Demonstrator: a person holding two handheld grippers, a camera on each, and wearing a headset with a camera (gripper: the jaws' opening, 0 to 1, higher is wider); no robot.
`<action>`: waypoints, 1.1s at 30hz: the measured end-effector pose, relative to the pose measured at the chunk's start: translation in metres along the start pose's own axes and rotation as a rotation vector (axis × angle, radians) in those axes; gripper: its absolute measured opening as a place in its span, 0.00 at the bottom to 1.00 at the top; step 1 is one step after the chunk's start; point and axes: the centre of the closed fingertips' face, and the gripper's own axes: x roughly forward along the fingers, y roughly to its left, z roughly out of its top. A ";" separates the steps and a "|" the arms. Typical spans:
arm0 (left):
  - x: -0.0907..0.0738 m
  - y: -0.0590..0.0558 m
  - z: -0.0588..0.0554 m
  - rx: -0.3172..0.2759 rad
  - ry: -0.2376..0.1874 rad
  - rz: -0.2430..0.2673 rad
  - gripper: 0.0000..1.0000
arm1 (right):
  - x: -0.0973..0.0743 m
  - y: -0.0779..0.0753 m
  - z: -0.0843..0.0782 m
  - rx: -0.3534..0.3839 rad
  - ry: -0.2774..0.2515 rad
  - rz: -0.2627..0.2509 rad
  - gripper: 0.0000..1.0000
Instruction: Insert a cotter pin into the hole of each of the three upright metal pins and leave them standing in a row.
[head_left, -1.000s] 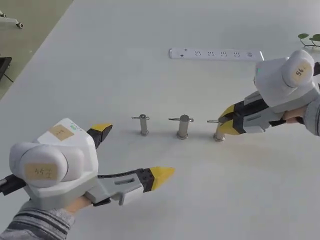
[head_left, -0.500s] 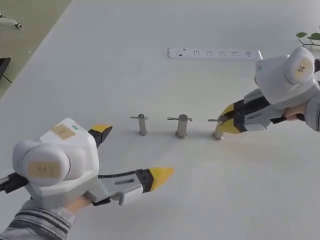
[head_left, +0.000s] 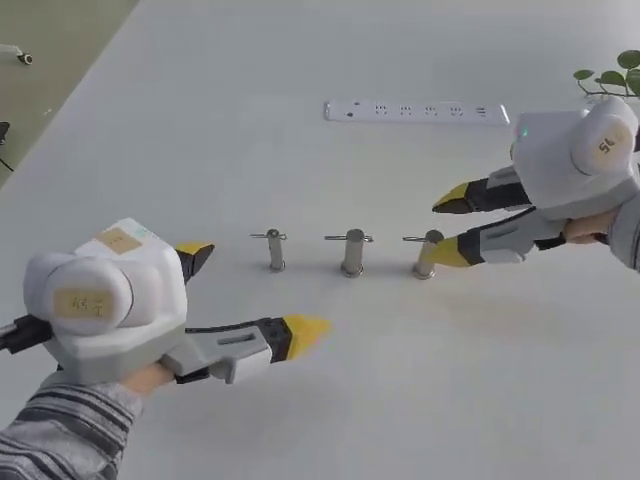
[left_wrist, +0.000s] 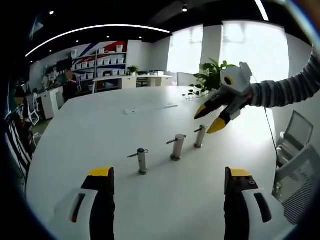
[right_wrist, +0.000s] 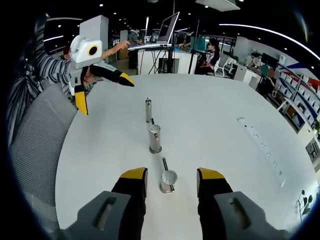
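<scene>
Three upright metal pins stand in a row on the white table. The left pin (head_left: 276, 251), the middle pin (head_left: 352, 254) and the right pin (head_left: 426, 256) each have a thin cotter pin (head_left: 411, 239) sticking out near the top. My right gripper (head_left: 448, 229) is open at the right pin. In the right gripper view that pin (right_wrist: 168, 181) stands between the yellow fingertips (right_wrist: 134, 174) with a gap on each side. My left gripper (head_left: 250, 290) is open and empty, in front of the left pin (left_wrist: 142, 161) and apart from it.
A white power strip (head_left: 416, 112) lies beyond the row. A green plant (head_left: 606, 78) is at the far right. The table's left edge (head_left: 70, 95) runs diagonally, with floor beyond it. Office desks and people are in the background.
My right gripper's fingers were close together at the top of the right pin; now they are spread apart and the pin stands free. The left gripper has hardly moved.
</scene>
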 end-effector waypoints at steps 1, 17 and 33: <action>0.001 0.001 0.000 -0.003 0.003 0.002 0.89 | -0.002 0.000 0.000 0.035 0.001 -0.016 0.39; 0.004 0.000 0.005 -0.051 0.012 -0.001 0.93 | -0.030 0.004 -0.005 0.378 -0.140 -0.241 0.67; 0.003 0.003 0.008 -0.023 0.001 0.013 0.99 | -0.027 0.040 -0.007 0.499 -0.188 -0.298 0.84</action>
